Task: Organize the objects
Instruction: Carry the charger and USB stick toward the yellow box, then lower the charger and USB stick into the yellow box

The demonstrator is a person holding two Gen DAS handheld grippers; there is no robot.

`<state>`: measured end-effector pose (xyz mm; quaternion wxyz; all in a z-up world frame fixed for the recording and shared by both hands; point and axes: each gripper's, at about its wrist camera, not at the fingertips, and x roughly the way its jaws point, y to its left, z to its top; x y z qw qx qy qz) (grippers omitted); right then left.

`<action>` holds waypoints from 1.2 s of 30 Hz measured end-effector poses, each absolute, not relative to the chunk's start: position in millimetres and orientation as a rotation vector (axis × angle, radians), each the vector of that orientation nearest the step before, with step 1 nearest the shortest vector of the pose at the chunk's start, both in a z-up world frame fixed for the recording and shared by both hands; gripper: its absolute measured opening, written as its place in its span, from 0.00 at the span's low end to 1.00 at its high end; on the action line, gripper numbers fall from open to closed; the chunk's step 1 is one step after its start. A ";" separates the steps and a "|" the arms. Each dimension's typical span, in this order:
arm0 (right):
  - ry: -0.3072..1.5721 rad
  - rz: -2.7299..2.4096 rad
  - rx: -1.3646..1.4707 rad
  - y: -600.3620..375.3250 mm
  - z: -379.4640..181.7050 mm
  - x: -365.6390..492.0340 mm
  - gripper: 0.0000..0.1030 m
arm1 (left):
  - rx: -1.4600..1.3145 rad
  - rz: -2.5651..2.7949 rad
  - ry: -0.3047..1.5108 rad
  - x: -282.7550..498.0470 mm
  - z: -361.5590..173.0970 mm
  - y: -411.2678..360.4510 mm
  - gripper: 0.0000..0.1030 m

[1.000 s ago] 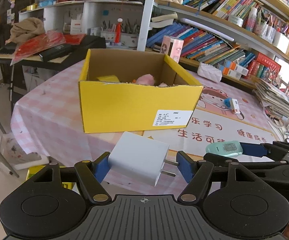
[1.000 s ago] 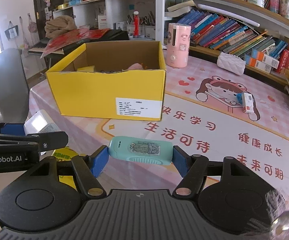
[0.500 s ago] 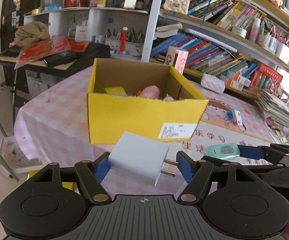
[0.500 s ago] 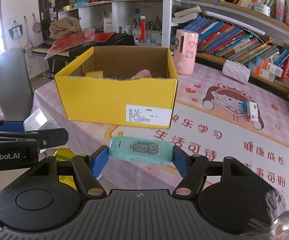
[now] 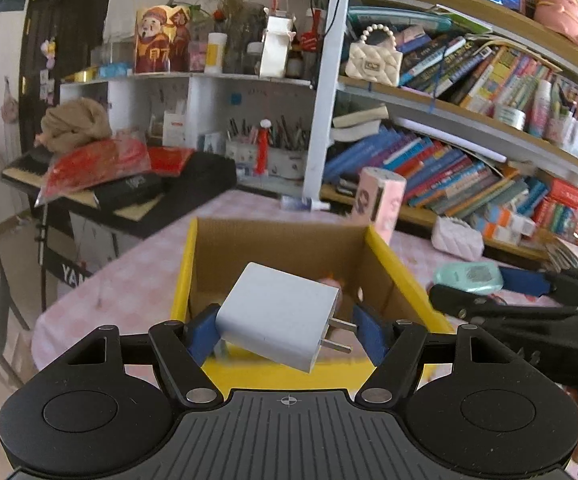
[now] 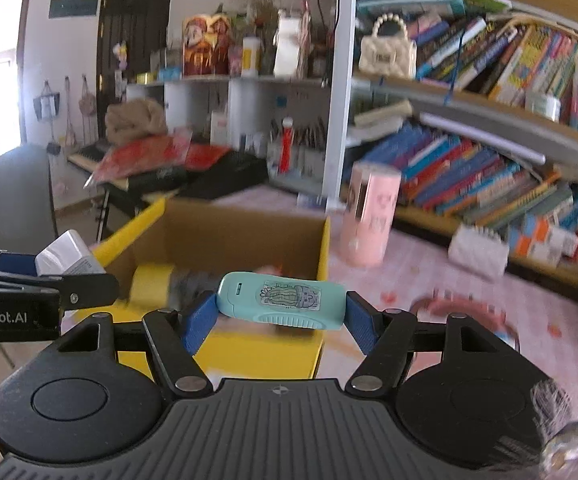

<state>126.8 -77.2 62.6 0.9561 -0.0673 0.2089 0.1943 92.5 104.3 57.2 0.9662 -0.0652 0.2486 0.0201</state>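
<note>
The left tool (image 5: pixel 285 334) clamps a white charger (image 5: pixel 277 316) between its blue pads, tilted, prongs toward the right pad. The right tool (image 6: pixel 281 316) grips a teal device (image 6: pixel 283 300) lengthwise, its pads pressed on both ends (a cactus sticker faces up). Both held things hang over the open yellow box (image 6: pixel 321 276), which sits on the pink checked desk (image 5: pixel 129 280). Inside the box lies a yellow roll (image 6: pixel 149 284). A pink cylinder (image 6: pixel 369 216) stands just beyond the box, before crowded bookshelves (image 5: pixel 469 160).
</note>
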 end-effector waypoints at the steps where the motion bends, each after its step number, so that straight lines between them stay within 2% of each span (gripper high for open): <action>1: 0.416 0.396 -0.132 -79.0 65.2 136.7 0.65 | -0.130 0.050 0.504 100.7 57.5 103.3 0.69; 12: 0.419 0.452 -0.077 -85.2 70.9 216.9 0.65 | -0.089 0.089 0.594 162.4 38.6 84.6 0.69; 25: 0.595 0.628 -0.109 -51.2 46.0 282.2 0.65 | -0.039 0.143 0.726 204.6 3.0 76.3 0.69; 36: 0.719 0.731 -0.202 -17.0 24.2 306.7 0.65 | 0.078 0.164 0.722 222.1 -2.7 63.1 0.69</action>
